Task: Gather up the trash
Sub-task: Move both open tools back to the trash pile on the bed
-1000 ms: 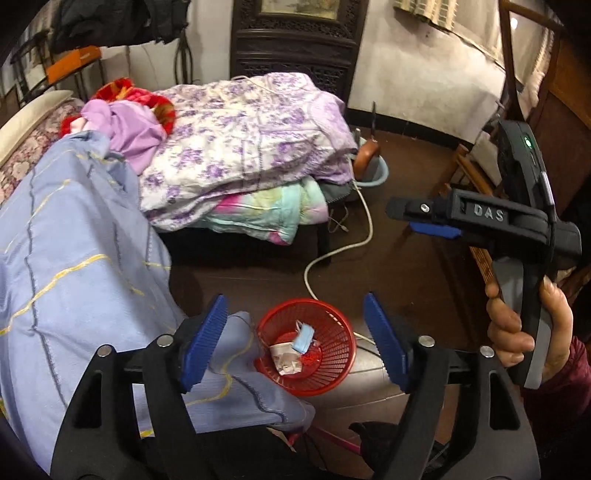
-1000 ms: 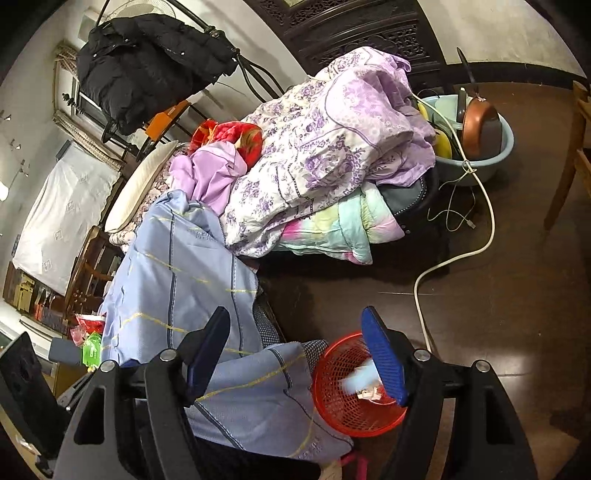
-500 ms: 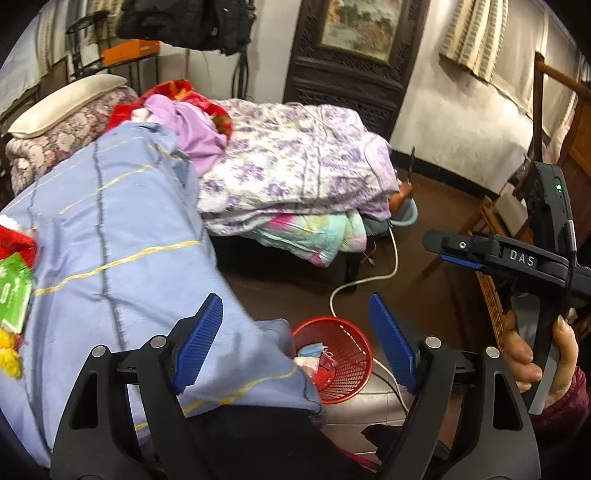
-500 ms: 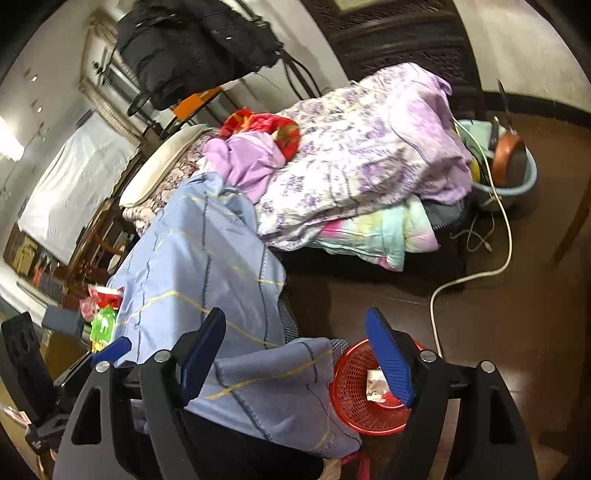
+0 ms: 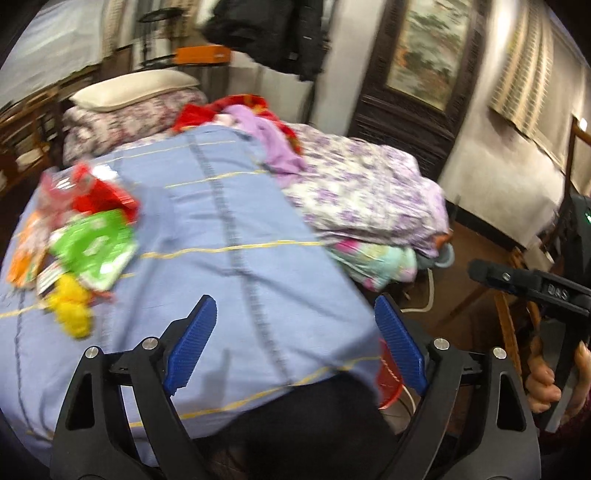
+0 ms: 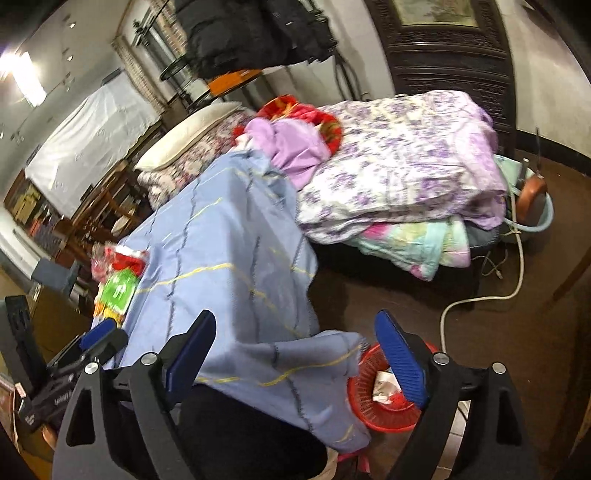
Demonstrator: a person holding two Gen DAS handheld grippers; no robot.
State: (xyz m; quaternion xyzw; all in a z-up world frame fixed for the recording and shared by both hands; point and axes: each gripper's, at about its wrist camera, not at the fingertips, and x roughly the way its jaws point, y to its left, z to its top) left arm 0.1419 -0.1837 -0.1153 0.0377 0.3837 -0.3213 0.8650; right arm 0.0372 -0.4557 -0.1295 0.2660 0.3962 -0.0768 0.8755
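Observation:
A pile of trash lies on the blue cloth (image 5: 229, 229) at the left: a green wrapper (image 5: 94, 251), red packaging (image 5: 99, 197) and a yellow crumpled piece (image 5: 72, 306). The same pile shows in the right wrist view (image 6: 118, 284). A red mesh basket (image 6: 384, 398) with white paper in it stands on the floor; only its rim (image 5: 388, 384) shows in the left wrist view. My left gripper (image 5: 293, 343) is open and empty above the cloth. My right gripper (image 6: 295, 354) is open and empty, above the basket's left edge. The right gripper also shows in the left view (image 5: 532, 284).
A bed with purple floral quilts (image 6: 399, 162) and a pastel blanket (image 6: 413, 240) stands behind. A white cable (image 6: 480, 295) runs over the dark floor. A teal basin with a brown pot (image 6: 532, 199) sits at the right. A black coat (image 6: 251, 33) hangs above.
Both grippers swung up and to the left. The basket slid low in both views, and the trash pile on the blue cloth came into the left view.

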